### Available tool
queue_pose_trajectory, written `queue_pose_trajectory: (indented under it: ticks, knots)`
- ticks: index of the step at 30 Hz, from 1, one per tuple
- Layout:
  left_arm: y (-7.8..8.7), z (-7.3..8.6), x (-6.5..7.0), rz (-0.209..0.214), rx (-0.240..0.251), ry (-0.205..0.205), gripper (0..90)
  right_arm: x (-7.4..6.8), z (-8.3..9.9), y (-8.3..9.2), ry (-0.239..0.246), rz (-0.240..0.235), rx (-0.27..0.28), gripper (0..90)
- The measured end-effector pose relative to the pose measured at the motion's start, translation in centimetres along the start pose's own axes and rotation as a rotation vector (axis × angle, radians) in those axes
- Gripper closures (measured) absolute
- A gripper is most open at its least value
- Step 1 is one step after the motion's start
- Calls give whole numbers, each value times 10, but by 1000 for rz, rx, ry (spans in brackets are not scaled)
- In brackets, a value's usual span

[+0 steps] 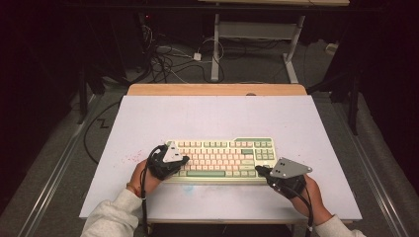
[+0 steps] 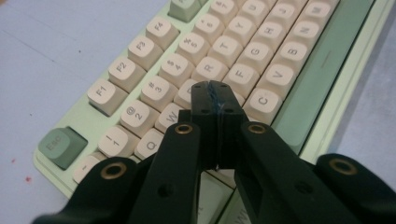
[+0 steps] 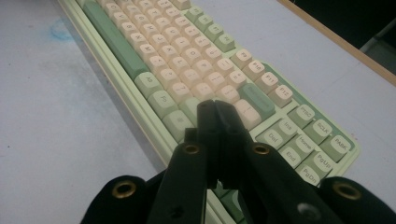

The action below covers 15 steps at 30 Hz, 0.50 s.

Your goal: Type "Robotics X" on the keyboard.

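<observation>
Below both closed grippers (image 2: 215, 93) (image 3: 215, 109) lies the keyboard (image 1: 222, 158)

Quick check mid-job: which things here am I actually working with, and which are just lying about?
In play:
- keyboard, on the white table
- left gripper, jaws shut, tips over the keys near D
- right gripper, jaws shut, over the keyboard's right end

Lying about:
- cables on the floor beyond the table
- white desk frame behind
- faint red specks on the tabletop
</observation>
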<state>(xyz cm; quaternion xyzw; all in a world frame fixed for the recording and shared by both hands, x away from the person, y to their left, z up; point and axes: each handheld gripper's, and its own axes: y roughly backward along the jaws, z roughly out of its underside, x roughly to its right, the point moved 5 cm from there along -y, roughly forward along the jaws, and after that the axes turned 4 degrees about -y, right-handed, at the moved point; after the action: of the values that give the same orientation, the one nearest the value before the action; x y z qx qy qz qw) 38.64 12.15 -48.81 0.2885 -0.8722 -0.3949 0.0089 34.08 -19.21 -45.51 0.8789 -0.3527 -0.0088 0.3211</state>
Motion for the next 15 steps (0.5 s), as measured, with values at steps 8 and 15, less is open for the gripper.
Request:
queue_pose_trajectory:
  ticks: [8, 15]
  knots:
    - [8, -4, 0, -7, 33, -4, 873, 1, 0, 1, -1, 4, 3, 900]
    - [17, -9, 2, -12, 67, -19, 872, 2, 0, 2, -2, 6, 5, 900]
